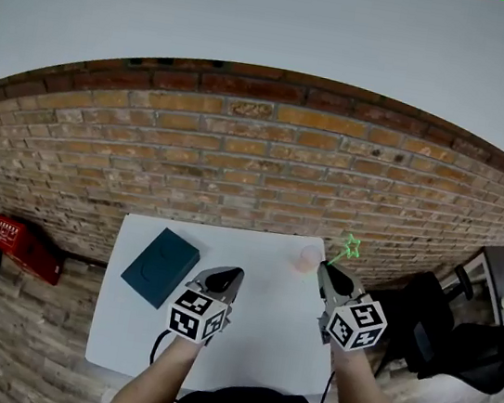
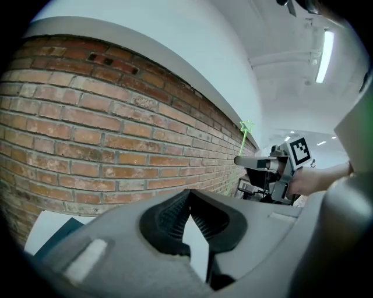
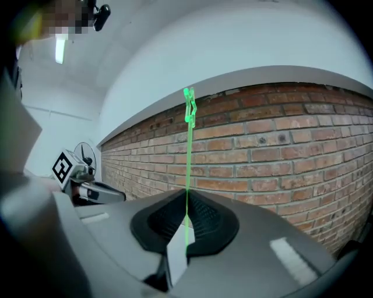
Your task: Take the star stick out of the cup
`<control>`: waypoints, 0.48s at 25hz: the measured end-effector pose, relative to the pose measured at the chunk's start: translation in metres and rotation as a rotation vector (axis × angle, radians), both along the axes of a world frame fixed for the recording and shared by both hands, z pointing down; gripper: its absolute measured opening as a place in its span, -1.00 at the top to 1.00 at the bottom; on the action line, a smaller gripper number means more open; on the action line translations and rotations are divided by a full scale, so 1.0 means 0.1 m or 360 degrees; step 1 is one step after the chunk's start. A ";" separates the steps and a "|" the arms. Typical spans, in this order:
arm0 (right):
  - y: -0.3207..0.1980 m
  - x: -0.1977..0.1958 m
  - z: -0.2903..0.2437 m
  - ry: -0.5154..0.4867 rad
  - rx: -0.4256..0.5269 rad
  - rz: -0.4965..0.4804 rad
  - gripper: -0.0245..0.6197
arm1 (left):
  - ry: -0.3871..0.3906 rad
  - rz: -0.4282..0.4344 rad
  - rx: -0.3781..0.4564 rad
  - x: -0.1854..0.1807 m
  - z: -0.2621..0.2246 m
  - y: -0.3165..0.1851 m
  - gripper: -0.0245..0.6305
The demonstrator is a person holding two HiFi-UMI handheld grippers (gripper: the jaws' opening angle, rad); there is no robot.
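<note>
Right gripper view: right hand-held gripper (image 3: 186, 201) grasps the green star stick (image 3: 189, 157), just right of the cup (image 1: 307, 258); left hand-held gripper (image 2: 188, 195), left of the cup, is clenched empty.

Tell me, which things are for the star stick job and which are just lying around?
For the job: star stick, cup, right tongs pinching the stick.
Just lying about: dark blue box, red thing on the floor, black chair.

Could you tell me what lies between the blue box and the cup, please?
Head view: the left gripper, over bare table, between blue box and cup.
</note>
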State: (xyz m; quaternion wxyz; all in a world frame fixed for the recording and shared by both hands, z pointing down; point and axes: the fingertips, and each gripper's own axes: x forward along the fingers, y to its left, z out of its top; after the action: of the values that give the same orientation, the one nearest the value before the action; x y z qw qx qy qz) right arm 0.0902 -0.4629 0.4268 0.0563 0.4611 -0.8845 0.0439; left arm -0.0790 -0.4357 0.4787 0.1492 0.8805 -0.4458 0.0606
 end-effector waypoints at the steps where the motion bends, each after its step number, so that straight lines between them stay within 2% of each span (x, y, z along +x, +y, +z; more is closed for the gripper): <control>1: 0.06 -0.03 -0.03 -0.0009 0.0014 -0.0030 0.90 | -0.0001 -0.0013 0.0011 -0.04 -0.03 0.02 0.91; 7: 0.34 -0.02 -0.23 -0.0164 0.0109 -0.0144 0.90 | -0.0044 -0.0163 0.0071 -0.34 -0.20 0.06 0.91; 12: 0.39 0.38 -0.24 -0.0110 0.0153 -0.0151 0.91 | -0.0050 -0.0329 0.0091 -0.42 -0.25 0.03 0.91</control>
State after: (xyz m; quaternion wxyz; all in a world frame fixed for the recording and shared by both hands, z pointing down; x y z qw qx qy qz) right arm 0.1283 -0.4237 0.4033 0.0056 0.4190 -0.9078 0.0146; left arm -0.1205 -0.4326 0.4533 0.1225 0.8326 -0.5382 0.0461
